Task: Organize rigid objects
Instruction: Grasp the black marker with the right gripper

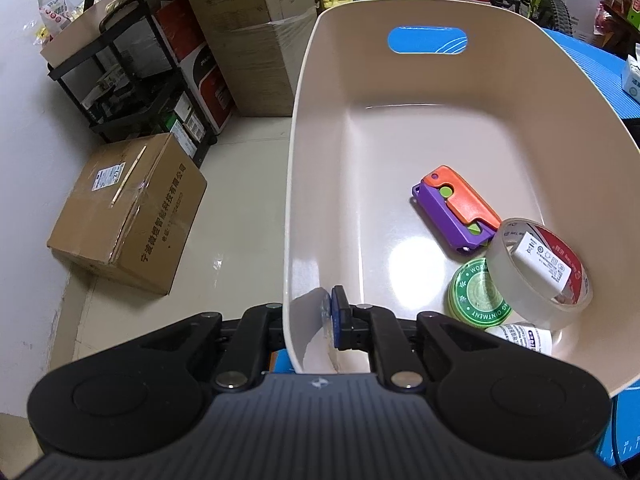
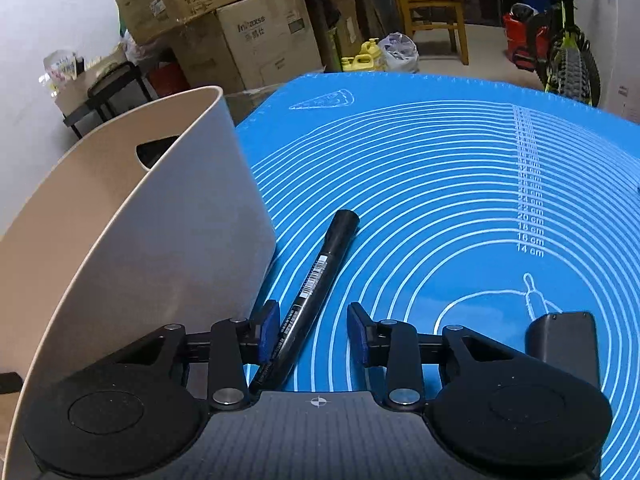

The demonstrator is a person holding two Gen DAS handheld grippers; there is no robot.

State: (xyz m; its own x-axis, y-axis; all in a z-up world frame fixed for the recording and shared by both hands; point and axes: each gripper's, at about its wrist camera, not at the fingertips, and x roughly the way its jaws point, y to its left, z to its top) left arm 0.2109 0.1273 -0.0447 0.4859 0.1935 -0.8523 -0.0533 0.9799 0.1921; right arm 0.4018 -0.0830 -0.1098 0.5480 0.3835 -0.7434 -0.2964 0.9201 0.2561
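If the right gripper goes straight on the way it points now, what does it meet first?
Probably the black marker, which lies between the open fingers of the right gripper, and then the blue mat under it. Depth is hard to judge.

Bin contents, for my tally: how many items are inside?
4: purple-orange toy mid-floor, tape roll leaning on the right wall, green tin under it, white container nearest, partly hidden.

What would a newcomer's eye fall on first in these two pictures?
First the big beige bin, its near wall pinched by the left hand-held gripper, with an orange-and-purple toy and a tape roll inside. Next, the black marker lying on the blue mat between the right hand-held gripper's open fingers.
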